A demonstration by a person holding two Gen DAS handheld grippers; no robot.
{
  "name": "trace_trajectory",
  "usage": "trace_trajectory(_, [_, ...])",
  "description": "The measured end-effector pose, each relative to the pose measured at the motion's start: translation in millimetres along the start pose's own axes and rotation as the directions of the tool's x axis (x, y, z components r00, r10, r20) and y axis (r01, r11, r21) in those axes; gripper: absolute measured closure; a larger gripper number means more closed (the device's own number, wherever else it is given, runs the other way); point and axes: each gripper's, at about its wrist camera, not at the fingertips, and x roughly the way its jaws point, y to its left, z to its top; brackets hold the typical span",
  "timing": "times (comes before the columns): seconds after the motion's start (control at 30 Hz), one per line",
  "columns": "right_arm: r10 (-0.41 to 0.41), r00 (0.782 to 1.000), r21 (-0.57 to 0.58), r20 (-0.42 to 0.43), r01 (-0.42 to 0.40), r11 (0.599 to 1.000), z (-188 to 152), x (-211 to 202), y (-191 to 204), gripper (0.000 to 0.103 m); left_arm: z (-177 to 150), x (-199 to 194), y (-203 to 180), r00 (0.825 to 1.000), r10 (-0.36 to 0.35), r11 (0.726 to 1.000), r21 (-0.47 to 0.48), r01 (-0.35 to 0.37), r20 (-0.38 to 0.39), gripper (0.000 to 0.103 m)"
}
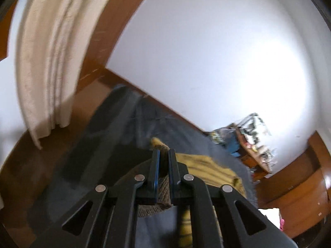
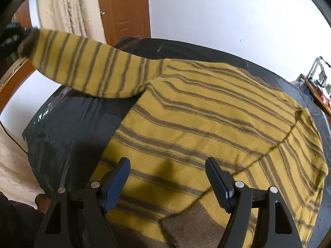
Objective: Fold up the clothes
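Note:
A mustard-yellow sweater with grey-brown stripes (image 2: 206, 124) lies spread on a dark table cover (image 2: 68, 128). Its left sleeve (image 2: 86, 70) is lifted off the table and stretched out to the far left, where my left gripper (image 2: 12, 39) shows blurred at the cuff. In the left wrist view my left gripper (image 1: 163, 155) is shut on the brown ribbed cuff (image 1: 163, 186) of that sleeve, with the sweater body (image 1: 206, 169) below. My right gripper (image 2: 167, 165) is open and empty, hovering just above the sweater's near part, by the brown collar (image 2: 186, 225).
A cream curtain (image 2: 62, 6) and a brown wooden door (image 2: 124, 8) stand behind the table. A cluttered shelf (image 1: 252, 138) is at the right by the white wall. The table cover's edges drop off at left and front.

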Motion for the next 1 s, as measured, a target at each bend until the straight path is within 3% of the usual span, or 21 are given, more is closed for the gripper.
trace_trajectory(0.23, [-0.002, 1.000, 0.053, 0.016, 0.001, 0.999, -11, -15, -32, 0.027, -20, 17, -93, 0.988, -0.149, 0.987, 0.053, 0.151, -0.037, 0.095])
trace_trajectory(0.37, [-0.008, 0.999, 0.083, 0.032, 0.005, 0.997, -22, -31, -60, 0.027, -48, 42, -158, 0.967, -0.229, 0.966, 0.097, 0.240, -0.110, 0.095])
trace_trajectory(0.5, [-0.032, 0.998, 0.124, 0.046, 0.026, 0.992, -40, -50, -99, 0.027, -87, 78, -216, 0.940, -0.266, 0.947, 0.124, 0.296, -0.213, 0.095])
trace_trajectory(0.67, [-0.079, 0.996, 0.202, 0.033, 0.071, 0.977, -78, -74, -155, 0.027, -154, 128, -277, 0.908, -0.245, 0.940, 0.144, 0.308, -0.341, 0.095])
trace_trajectory(0.83, [-0.114, 0.993, 0.269, -0.009, 0.112, 0.956, -122, -90, -205, 0.027, -215, 164, -314, 0.869, -0.215, 0.940, 0.146, 0.308, -0.446, 0.095])
trace_trajectory(0.93, [-0.122, 0.992, 0.300, -0.036, 0.127, 0.945, -143, -96, -228, 0.026, -250, 182, -335, 0.860, -0.161, 0.939, 0.194, 0.285, -0.484, 0.094])
trace_trajectory(1.0, [-0.120, 0.992, 0.315, -0.048, 0.129, 0.940, -154, -99, -240, 0.027, -272, 199, -343, 0.860, -0.090, 0.946, 0.228, 0.232, -0.502, 0.094])
